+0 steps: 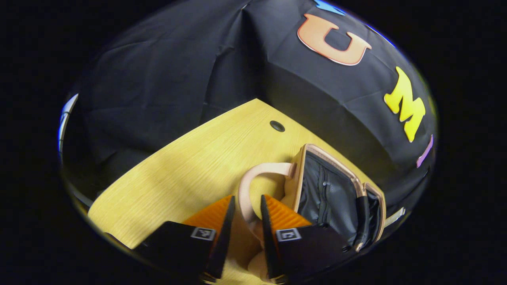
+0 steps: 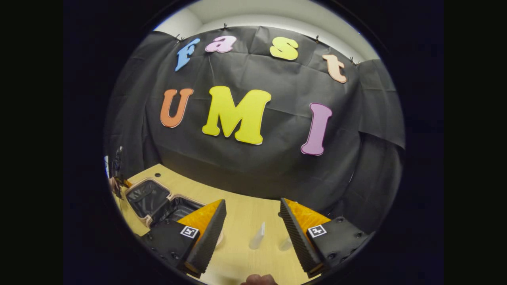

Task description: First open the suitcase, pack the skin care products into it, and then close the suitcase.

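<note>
- Left gripper view: the left gripper [image 1: 246,215] sits at 6 o'clock, its jaws narrowly parted around the pale handle [image 1: 253,183] of the suitcase [image 1: 336,194]. Whether both fingers press on the handle, I cannot tell.
- The suitcase lies open on the wooden bench [image 1: 186,166], toward 4 o'clock, its dark lining facing the camera inside a pale rim.
- A small dark hole [image 1: 277,126] marks the bench at 12 o'clock from the handle.
- Right gripper view: the right gripper [image 2: 253,221] is at 6 o'clock, jaws spread wide and holding nothing.
- Between its fingers, on the bench [image 2: 245,213], stands a small clear bottle [image 2: 257,236]; a second clear one [image 2: 285,243] stands just beside the finger at 5 o'clock.
- The open suitcase [image 2: 152,200] lies at 8 o'clock, well apart from the bottles.
- Part of a hand [image 2: 259,280] shows at the bottom edge.
</note>
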{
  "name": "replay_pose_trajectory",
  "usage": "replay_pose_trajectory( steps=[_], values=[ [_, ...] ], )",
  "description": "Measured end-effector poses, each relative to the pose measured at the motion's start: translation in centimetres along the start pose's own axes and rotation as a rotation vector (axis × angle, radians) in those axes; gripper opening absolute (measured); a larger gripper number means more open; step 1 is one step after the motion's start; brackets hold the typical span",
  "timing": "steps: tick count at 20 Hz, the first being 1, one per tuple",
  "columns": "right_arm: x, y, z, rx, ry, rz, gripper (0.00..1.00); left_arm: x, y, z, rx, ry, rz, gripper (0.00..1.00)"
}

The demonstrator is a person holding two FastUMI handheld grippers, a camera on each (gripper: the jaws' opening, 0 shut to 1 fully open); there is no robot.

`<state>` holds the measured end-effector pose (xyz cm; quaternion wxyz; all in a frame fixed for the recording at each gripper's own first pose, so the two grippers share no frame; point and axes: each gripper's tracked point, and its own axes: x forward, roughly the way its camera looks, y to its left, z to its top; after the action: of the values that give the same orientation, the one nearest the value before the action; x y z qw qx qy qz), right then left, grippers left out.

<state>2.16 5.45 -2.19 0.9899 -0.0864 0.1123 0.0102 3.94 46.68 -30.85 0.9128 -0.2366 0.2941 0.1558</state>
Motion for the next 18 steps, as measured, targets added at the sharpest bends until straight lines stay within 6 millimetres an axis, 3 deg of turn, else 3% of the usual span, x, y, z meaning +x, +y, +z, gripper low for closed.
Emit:
replay_pose_trajectory(
  steps=[3,4,8,12,15,18],
  values=[
    [0.0,-0.2,0.0,0.016,-0.013,0.008,0.81,-2.4,-1.3,2.8,0.06,-0.094,0.029,0.72],
    [0.0,-0.4,-0.1,0.026,-0.018,0.009,0.81,-3.6,-1.9,3.8,0.089,-0.133,0.041,1.0],
    [0.2,-2.1,-0.9,0.081,-0.02,0.0,0.81,-9.1,-7.6,6.3,0.202,-0.249,0.061,0.97],
    [0.1,-4.8,-2.1,0.112,-0.021,-0.015,0.81,-14.3,-17.7,6.3,0.29,-0.342,-0.017,0.98],
    [0.0,-6.9,-2.5,0.117,-0.029,-0.016,0.82,-16.4,-25.5,4.1,0.334,-0.382,-0.089,0.98],
    [-0.1,-9.8,-3.4,0.144,-0.034,-0.035,0.81,-17.3,-33.4,-2.0,0.372,-0.339,-0.176,0.97]
  ],
)
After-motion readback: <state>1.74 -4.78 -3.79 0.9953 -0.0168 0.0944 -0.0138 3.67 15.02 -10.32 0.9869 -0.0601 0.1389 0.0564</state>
